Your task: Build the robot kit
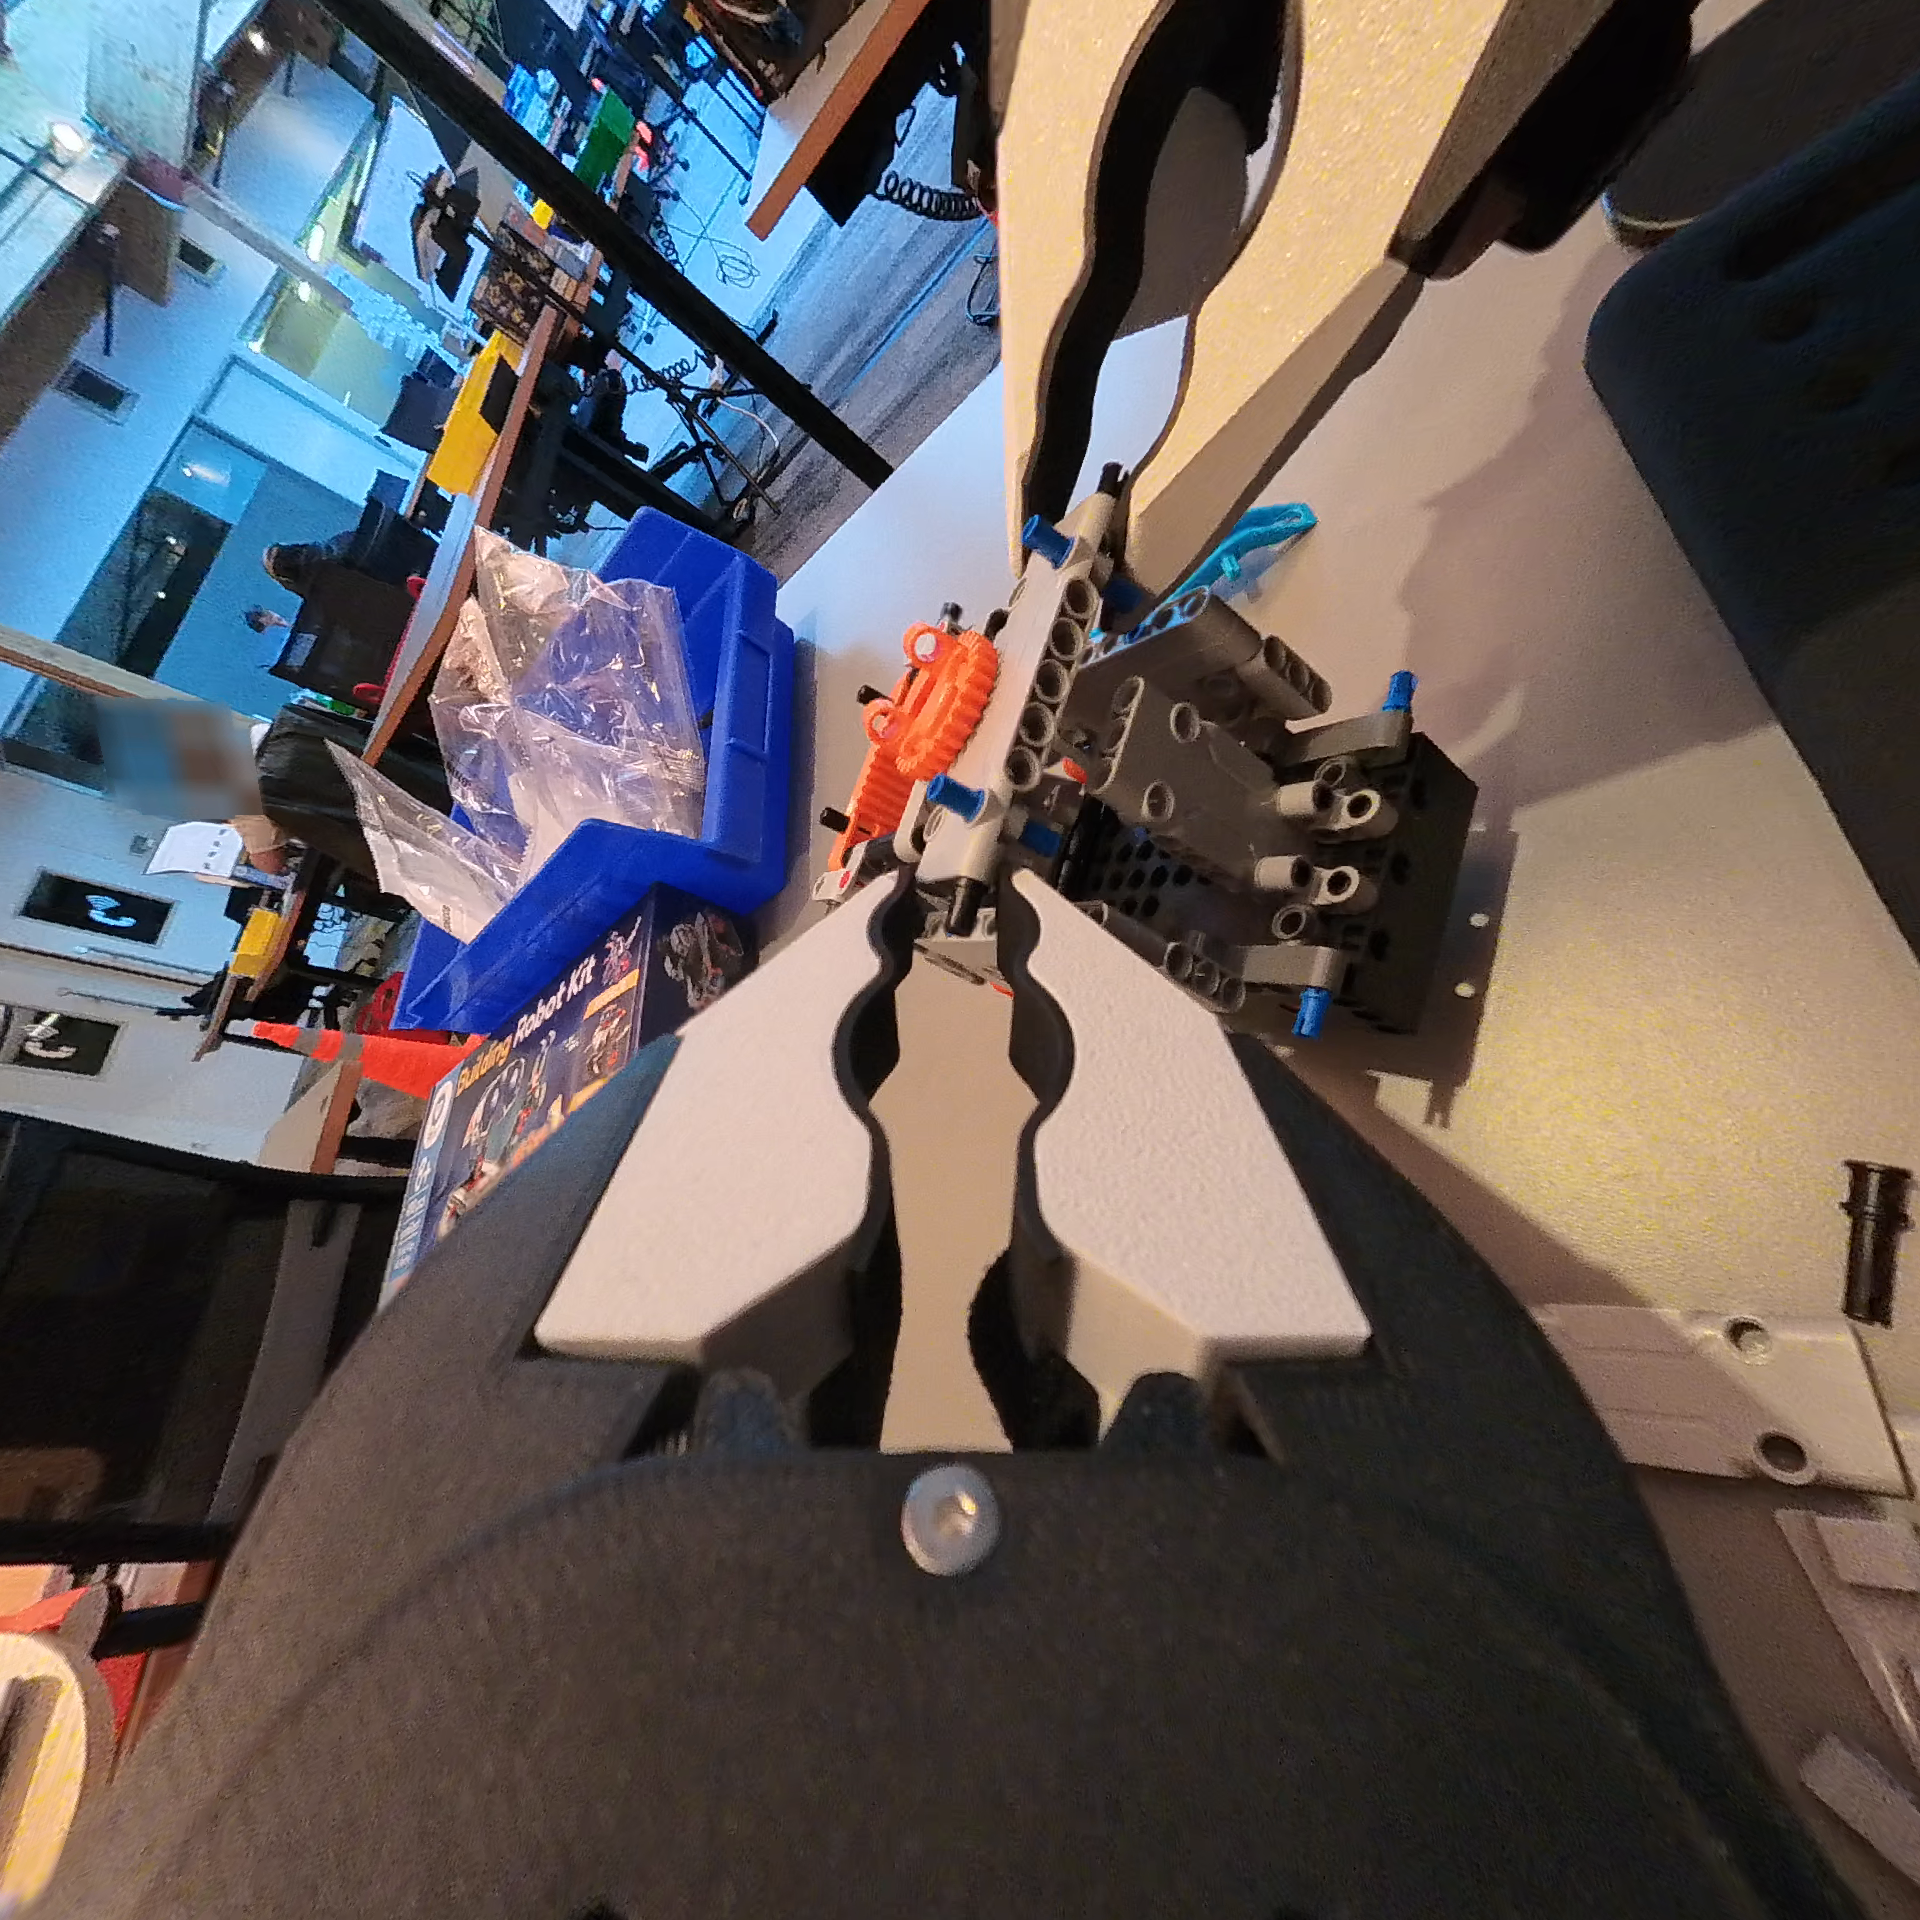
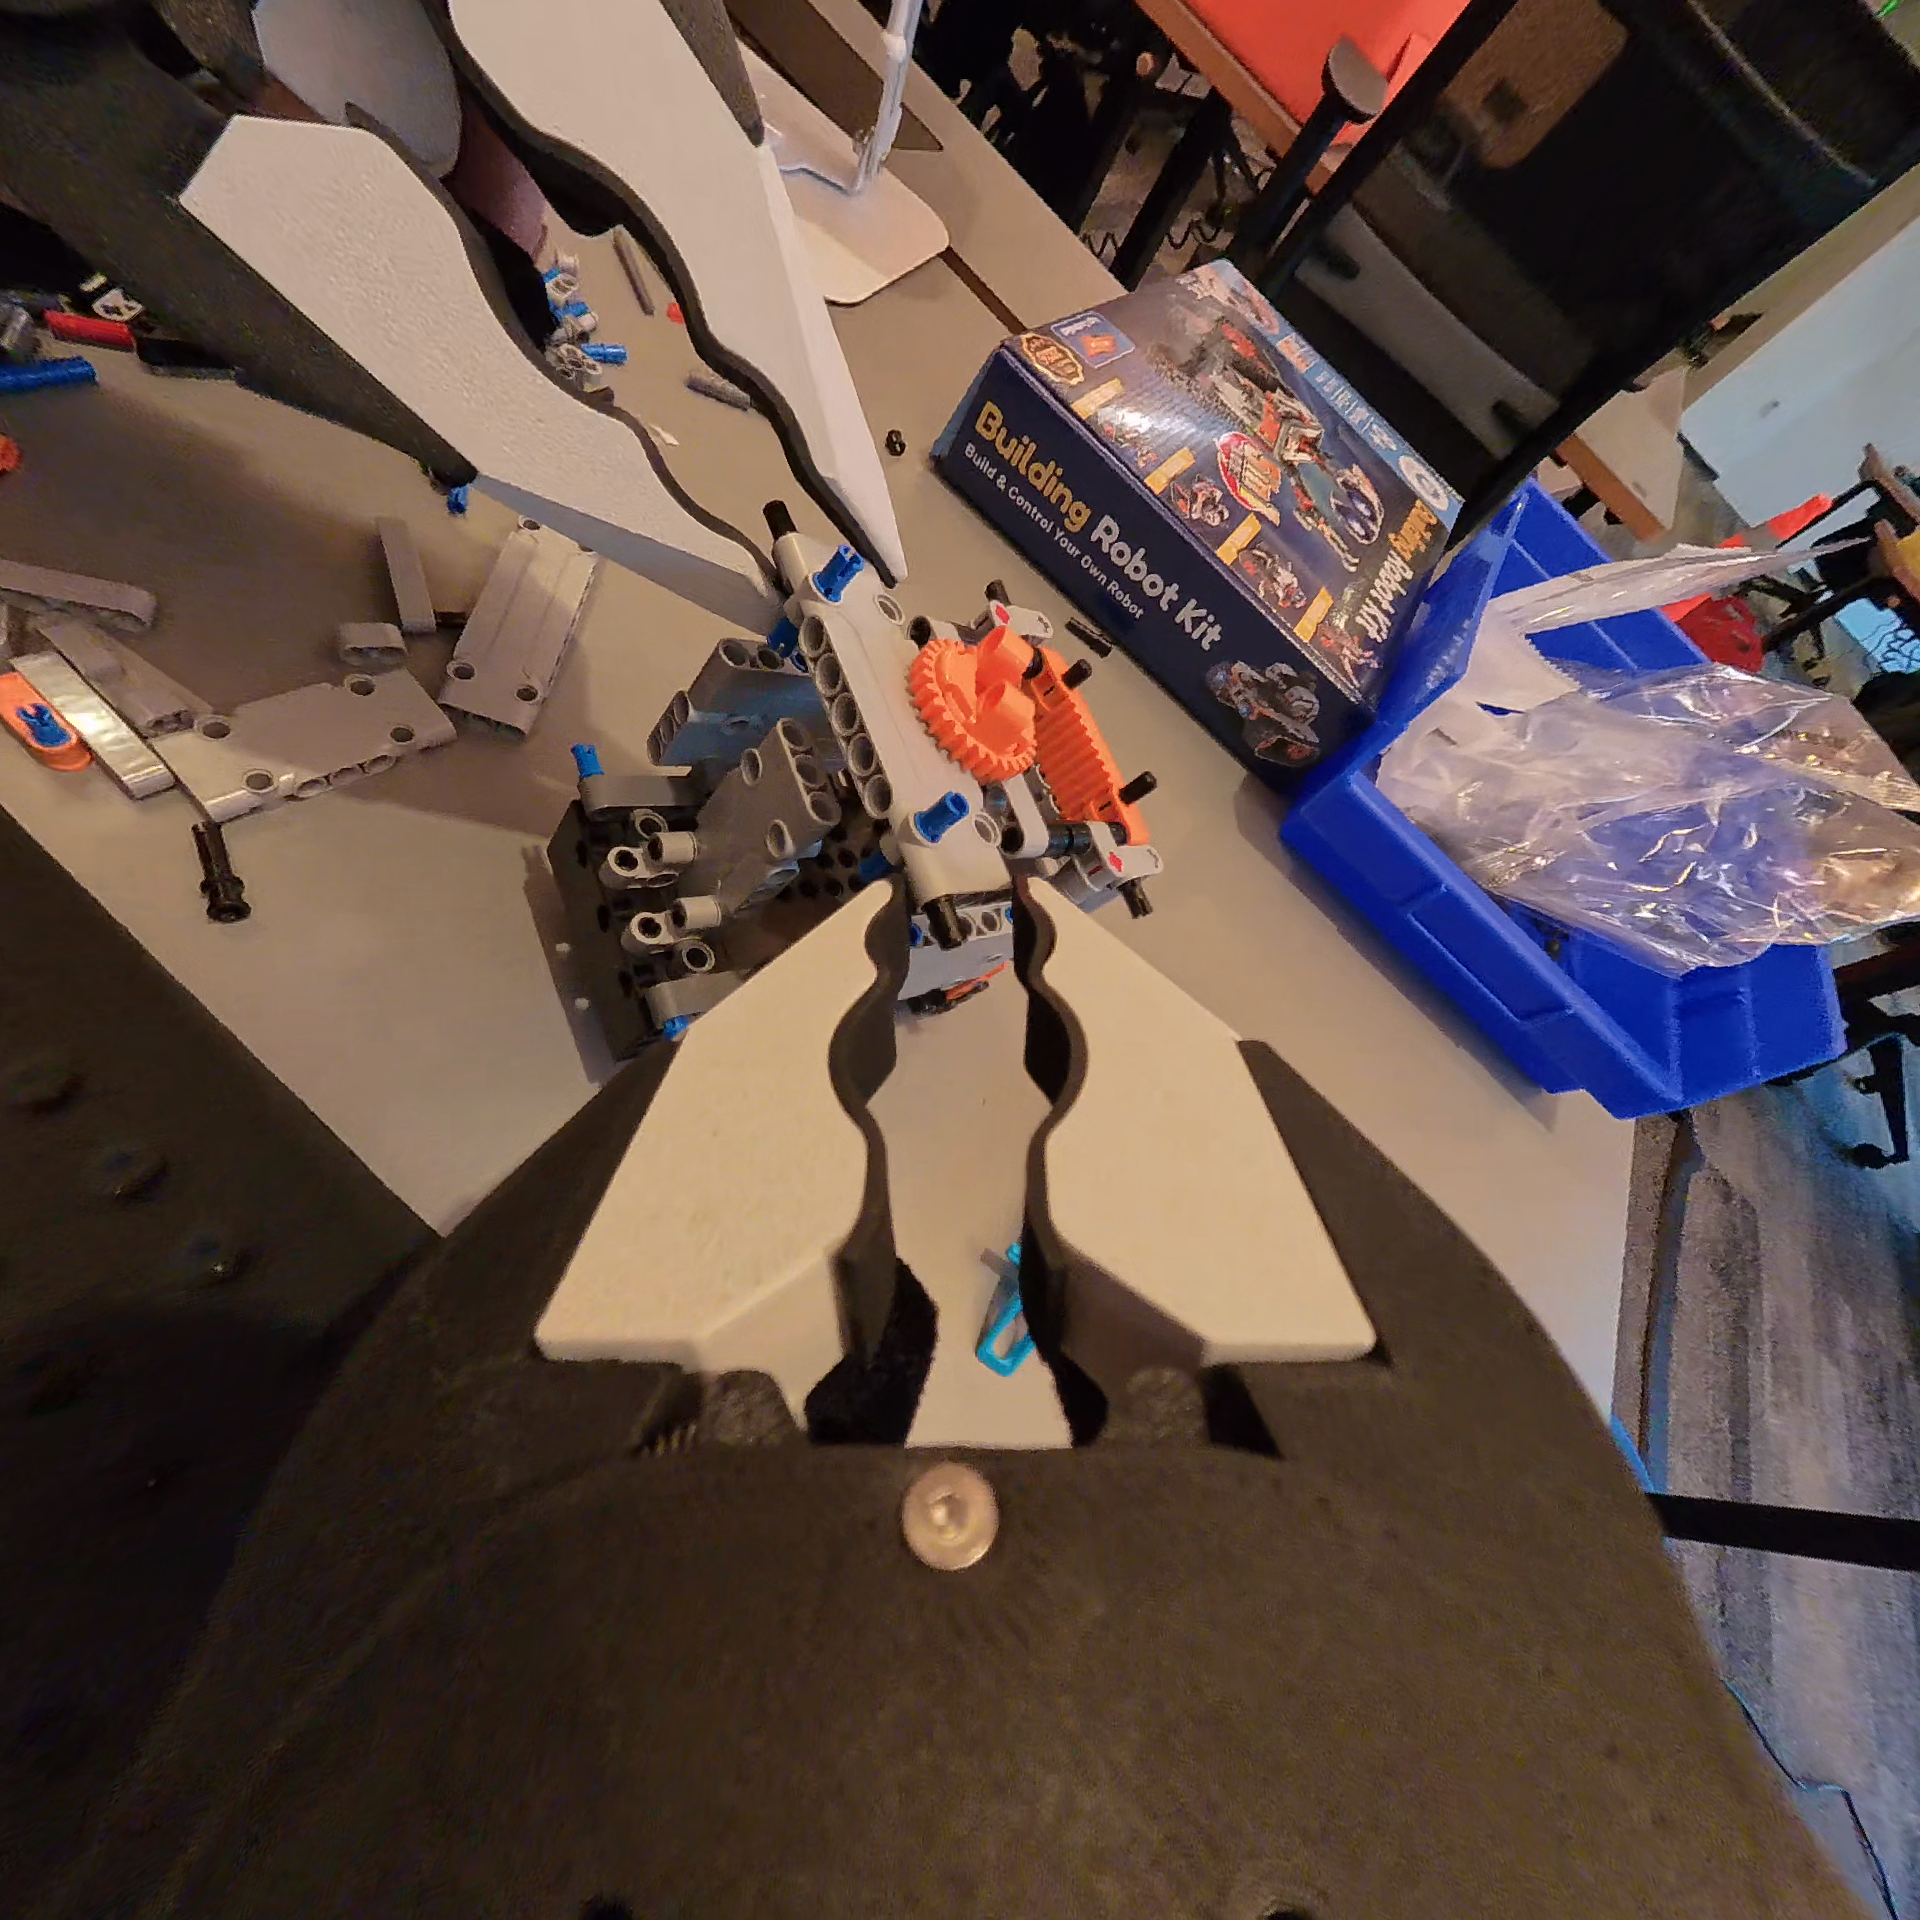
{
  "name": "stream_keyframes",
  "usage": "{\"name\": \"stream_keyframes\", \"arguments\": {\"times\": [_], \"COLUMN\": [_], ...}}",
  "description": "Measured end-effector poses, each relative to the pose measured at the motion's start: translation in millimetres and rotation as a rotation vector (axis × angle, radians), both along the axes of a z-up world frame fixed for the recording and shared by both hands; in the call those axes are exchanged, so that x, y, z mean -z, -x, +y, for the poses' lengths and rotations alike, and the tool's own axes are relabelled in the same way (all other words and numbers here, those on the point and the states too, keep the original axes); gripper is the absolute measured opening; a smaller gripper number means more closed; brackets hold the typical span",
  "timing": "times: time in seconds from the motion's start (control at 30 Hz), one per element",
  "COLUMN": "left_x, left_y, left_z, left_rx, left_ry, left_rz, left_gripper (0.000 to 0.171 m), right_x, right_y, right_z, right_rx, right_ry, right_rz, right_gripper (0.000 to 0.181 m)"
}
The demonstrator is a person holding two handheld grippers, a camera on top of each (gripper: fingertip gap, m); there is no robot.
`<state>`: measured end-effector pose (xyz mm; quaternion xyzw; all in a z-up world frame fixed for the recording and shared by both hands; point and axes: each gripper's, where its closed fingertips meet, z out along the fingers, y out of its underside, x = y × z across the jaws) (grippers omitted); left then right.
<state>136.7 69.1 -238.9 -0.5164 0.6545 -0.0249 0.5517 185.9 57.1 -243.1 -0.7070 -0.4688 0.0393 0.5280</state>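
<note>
Your left gripper (image 1: 954, 899) is pinching one end of the white perforated beam (image 1: 1023, 717) that tops the brick-built assembly (image 1: 1195, 790); both fingertips are pressing against that end, with a black pin poking out between them. Your right gripper (image 2: 954, 909) is doing the same at the opposite end of the beam, its fingers closing on the black-pinned tip. Each gripper is showing up in the other's view, coming in from the far side of the beam.

The assembly is sitting on the grey table (image 2: 416, 997), resting on a black perforated base block (image 2: 592, 894) with grey connectors (image 2: 665, 883) sticking out of its side. Blue pins (image 2: 940, 816) are standing up from the beam. An orange gear (image 2: 971, 707) is lying against the beam's side, touching an orange toothed rack (image 2: 1081, 748) just beyond it.

Near the assembly, a dark blue kit box (image 2: 1174, 520) is lying flat, and a blue bin (image 2: 1558, 997) is sitting just beside it, holding crumpled clear plastic bags (image 2: 1662, 810). Loose grey beams and panels (image 2: 312, 738) are scattered on the table on the other side, with a single black pin (image 2: 218, 873) lying apart from them. A small turquoise piece (image 2: 1003, 1325) is lying on the table under your right gripper, showing between its fingers.
</note>
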Motion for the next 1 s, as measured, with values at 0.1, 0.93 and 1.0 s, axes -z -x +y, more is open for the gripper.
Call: {"name": "stream_keyframes", "arguments": {"times": [0.1,0.93,1.0], "left_x": [2,44,45], "left_y": [2,19,17], "left_z": [0,10,14], "left_rx": [-0.002,0.048,0.044], "left_ry": [0.015,0.630,0.718], "left_rz": [-0.002,-0.106,-0.129], "left_gripper": [0.013,0.054,0.054], "right_x": [3,10,4], "right_y": [1,-17,-25], "right_z": [0,-8,-4], "right_rx": [0.019,-0.071,-0.062], "right_ry": [0.038,0.366,0.358], "right_rz": [0.048,0.229,0.198], "right_gripper": [0.021,0.026,0.025]}}
